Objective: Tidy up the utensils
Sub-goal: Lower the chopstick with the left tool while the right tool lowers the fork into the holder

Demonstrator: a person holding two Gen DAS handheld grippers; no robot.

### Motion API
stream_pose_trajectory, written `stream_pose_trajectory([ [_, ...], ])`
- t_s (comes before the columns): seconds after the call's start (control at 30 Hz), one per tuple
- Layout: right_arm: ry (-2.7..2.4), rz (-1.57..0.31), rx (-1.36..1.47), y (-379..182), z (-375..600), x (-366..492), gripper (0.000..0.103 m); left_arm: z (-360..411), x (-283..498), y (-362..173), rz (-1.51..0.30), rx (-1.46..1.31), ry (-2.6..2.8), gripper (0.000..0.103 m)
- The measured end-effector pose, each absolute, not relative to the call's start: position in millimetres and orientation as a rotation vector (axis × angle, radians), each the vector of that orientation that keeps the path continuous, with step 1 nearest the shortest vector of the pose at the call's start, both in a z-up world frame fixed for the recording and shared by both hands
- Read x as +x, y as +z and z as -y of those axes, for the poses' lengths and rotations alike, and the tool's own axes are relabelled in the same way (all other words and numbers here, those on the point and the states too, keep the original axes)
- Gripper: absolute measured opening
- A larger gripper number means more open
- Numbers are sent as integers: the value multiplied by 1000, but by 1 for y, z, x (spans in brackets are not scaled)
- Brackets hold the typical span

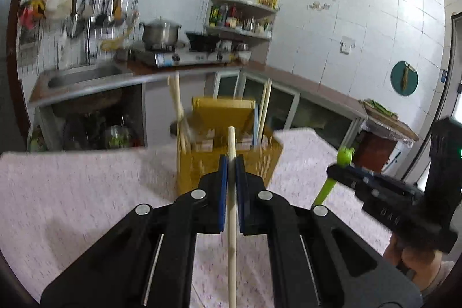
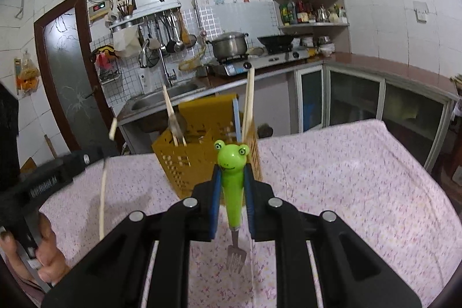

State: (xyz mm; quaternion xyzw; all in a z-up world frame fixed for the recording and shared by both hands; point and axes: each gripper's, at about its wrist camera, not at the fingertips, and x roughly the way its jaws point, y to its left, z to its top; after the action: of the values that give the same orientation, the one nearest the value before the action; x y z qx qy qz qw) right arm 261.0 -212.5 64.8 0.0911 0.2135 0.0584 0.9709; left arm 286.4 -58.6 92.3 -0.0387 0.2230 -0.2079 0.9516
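The left claw is clamped on a chopstick, its blue pads pressed tight against the thin wood. The right claw is closed around the green frog handle of a small fork, tines hanging down toward the cloth-covered tabletop. The yellow caddy stands at 12 o'clock from both claws, near the far edge, already holding chopsticks and other utensils.

The chopstick is light, stiff and smooth, so it will likely pivot in the pads; a hold near its middle would steady it. The fork looks light, its glossy plastic handle perhaps slippery; the thick waist below the frog head is the sensible place to hold.

The caddy's inner compartments are partly hidden and blurred, and the chopstick's lower end is cut off.
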Motion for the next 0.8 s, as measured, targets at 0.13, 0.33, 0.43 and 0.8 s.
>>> stream_pose_trajectory([
  [0.13, 121, -399, 170, 90, 213, 268, 16, 64, 297, 127, -339, -44, -411, 5],
  [0.33, 117, -356, 134, 120, 217, 282, 16, 70, 309, 166, -186, 7, -454, 5],
  [0.43, 118, -355, 128, 125, 218, 288, 16, 67, 314, 169, -184, -30, -463, 5],
  [0.8, 111, -333, 114, 141, 222, 296, 16, 71, 325, 170, -178, 11, -429, 5],
])
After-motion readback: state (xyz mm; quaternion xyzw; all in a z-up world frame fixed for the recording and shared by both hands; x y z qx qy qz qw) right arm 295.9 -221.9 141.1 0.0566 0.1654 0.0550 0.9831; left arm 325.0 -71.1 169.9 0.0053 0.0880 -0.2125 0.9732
